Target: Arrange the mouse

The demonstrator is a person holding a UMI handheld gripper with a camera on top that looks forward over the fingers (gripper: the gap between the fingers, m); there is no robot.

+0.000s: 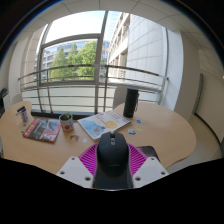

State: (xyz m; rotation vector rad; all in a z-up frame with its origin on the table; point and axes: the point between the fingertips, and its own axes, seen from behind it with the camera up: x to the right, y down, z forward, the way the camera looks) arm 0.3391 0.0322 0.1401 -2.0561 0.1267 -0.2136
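A black computer mouse point(112, 152) sits between my gripper's two fingers, its front pointing away from me. Both magenta pads point(90, 157) press against its sides, so my gripper point(112, 160) is shut on it. The mouse is held above the near edge of a round wooden table point(165, 130). Its underside and rear are hidden.
On the table lie a magazine point(42, 129) and a mug point(66, 122) at the left, papers point(103, 124) in the middle, a dark speaker point(131, 102) at the back. A dark pad point(149, 152) lies just right of the fingers. Large windows stand behind.
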